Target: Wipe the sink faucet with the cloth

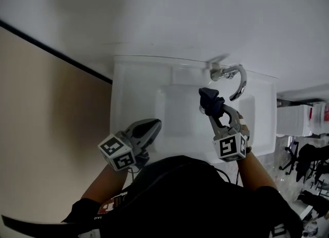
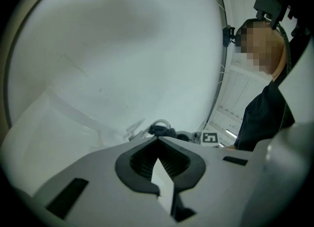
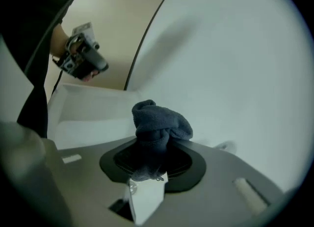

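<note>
The right gripper (image 1: 214,112) is clamped on the cloth (image 1: 209,99), a dark blue wad that bulges out past the jaw tips. In the right gripper view the fabric fills the gap between the jaws. It hangs over the basin of the sink (image 1: 123,80), toward the back right.

The faucet (image 1: 237,84) stands at the sink's back rim. In the head view it lies at about 1 o'clock from the cloth, near it but not touching. Its chrome spout arches from the base at the rim toward 6 o'clock, so its long line runs roughly front to back, curving down to the basin just right of the wad.

The left gripper (image 1: 152,126) hovers over the sink's front left edge at about 8 o'clock from the faucet, well apart from it. Its jaws are together with nothing between them (its own view shows only bare pads).

The right hand is much the nearer, so I judge the coming move to be a short push of the cloth up and right onto the spout.
</note>
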Demonstrator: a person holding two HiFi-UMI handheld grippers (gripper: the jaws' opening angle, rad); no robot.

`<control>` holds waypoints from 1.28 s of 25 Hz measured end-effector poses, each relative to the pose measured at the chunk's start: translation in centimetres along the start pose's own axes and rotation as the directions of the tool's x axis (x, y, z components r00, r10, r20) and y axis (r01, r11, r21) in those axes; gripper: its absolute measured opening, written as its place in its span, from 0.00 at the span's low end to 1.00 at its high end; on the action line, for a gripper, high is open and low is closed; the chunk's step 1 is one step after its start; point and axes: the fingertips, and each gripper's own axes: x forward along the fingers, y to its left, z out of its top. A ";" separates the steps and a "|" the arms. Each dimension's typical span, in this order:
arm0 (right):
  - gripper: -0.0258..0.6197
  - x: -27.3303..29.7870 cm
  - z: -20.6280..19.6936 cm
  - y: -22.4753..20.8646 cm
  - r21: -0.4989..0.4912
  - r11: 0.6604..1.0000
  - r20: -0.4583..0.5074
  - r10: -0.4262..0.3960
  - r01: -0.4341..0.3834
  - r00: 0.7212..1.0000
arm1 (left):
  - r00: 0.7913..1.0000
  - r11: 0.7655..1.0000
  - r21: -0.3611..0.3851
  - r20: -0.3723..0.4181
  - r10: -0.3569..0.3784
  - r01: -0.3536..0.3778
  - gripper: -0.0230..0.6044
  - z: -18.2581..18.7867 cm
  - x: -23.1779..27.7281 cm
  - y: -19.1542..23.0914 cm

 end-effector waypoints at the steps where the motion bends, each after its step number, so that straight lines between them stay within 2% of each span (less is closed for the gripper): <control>1: 0.22 -1.1 2.1 -1.5 -0.014 0.999 0.026 -0.031 0.031 0.999 | 1.000 1.000 0.006 -0.003 -0.011 0.011 0.04 0.4 0.0 0.0; 3: 0.22 -2.9 4.9 -5.0 -0.036 0.996 0.035 -0.077 0.078 0.996 | 0.999 0.999 0.018 -0.008 -0.034 0.034 0.04 0.9 -0.1 -0.3; 4: 0.22 -3.3 5.5 -6.7 -0.040 0.996 0.011 -0.082 0.083 0.997 | 0.999 0.999 0.022 -0.009 -0.046 0.046 0.04 1.1 -0.2 -0.6; 7: 0.22 -3.2 4.9 -11.6 -0.015 0.999 -0.137 -0.048 0.046 0.989 | 0.997 0.996 0.049 -0.007 -0.074 0.075 0.04 1.5 -0.6 -1.4; 11: 0.22 -1.1 2.2 -14.1 0.017 0.999 -0.335 0.039 -0.035 0.941 | 0.996 0.992 0.098 -0.003 -0.084 0.084 0.04 2.2 -1.3 -1.1; 13: 0.22 0.4 0.8 -13.9 -0.008 0.995 -0.435 0.088 -0.102 0.896 | 0.997 0.992 0.108 0.001 -0.073 0.073 0.04 2.6 -1.9 -0.5; 16: 0.22 2.3 -1.2 -13.7 -0.052 0.980 -0.585 0.124 -0.190 0.801 | 0.998 0.991 0.127 0.014 -0.055 0.053 0.04 3.4 -2.7 0.2; 18: 0.22 3.3 -1.9 -13.6 -0.118 0.961 -0.674 0.106 -0.249 0.731 | 0.999 0.990 0.133 0.024 -0.048 0.044 0.04 3.7 -3.0 0.4; 21: 0.22 4.6 -3.5 -13.1 -0.250 0.893 -0.798 0.028 -0.374 0.601 | 0.999 0.991 0.127 0.034 -0.037 0.032 0.04 3.6 -3.2 0.5; 23: 0.22 5.9 -5.1 -13.0 -0.336 0.830 -0.843 -0.055 -0.445 0.535 | 0.999 0.992 0.123 0.037 -0.032 0.027 0.04 3.4 -3.2 0.9; 24: 0.22 6.6 -5.9 -12.9 -0.364 0.805 -0.854 -0.087 -0.468 0.514 | 0.999 0.992 0.123 0.038 -0.029 0.024 0.04 3.3 -3.1 1.1; 26: 0.22 7.8 -7.0 -12.7 -0.383 0.781 -0.865 -0.116 -0.493 0.488 | 0.999 0.991 0.130 0.036 -0.021 0.016 0.04 3.3 -2.9 1.8; 32: 0.22 10.4 -8.1 -11.8 -0.394 0.754 -0.875 -0.133 -0.525 0.466 | 0.999 0.975 0.218 0.027 0.043 -0.048 0.04 4.5 -2.1 4.6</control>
